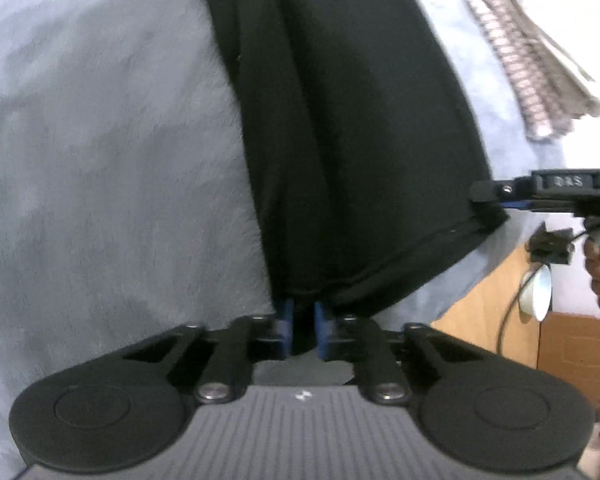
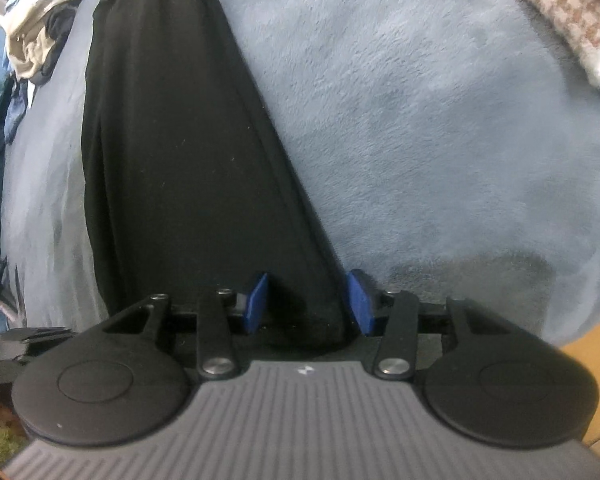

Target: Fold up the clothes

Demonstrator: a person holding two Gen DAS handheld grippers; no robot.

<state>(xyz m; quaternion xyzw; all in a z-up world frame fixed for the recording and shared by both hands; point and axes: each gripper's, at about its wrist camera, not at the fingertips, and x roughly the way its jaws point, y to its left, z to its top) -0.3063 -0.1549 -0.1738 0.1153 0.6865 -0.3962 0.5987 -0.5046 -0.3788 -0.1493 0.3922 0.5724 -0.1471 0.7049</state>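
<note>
Black garment [image 1: 352, 128] lies as a long folded strip on the blue fleece blanket [image 1: 100, 140] – soft, light, limp, best taken at hem corners. Left gripper [image 1: 300, 316] is pinched on the near hem; right gripper [image 2: 308, 300] is spread astride the other corner, not pressing

Your long black folded garment [image 1: 352, 128] runs off the top edge of both views. Its hem hides your left gripper's [image 1: 300, 312] blue fingertips [image 1: 286, 306]. The checked beige cloth [image 2: 560, 12] is cut off at the corner.
</note>
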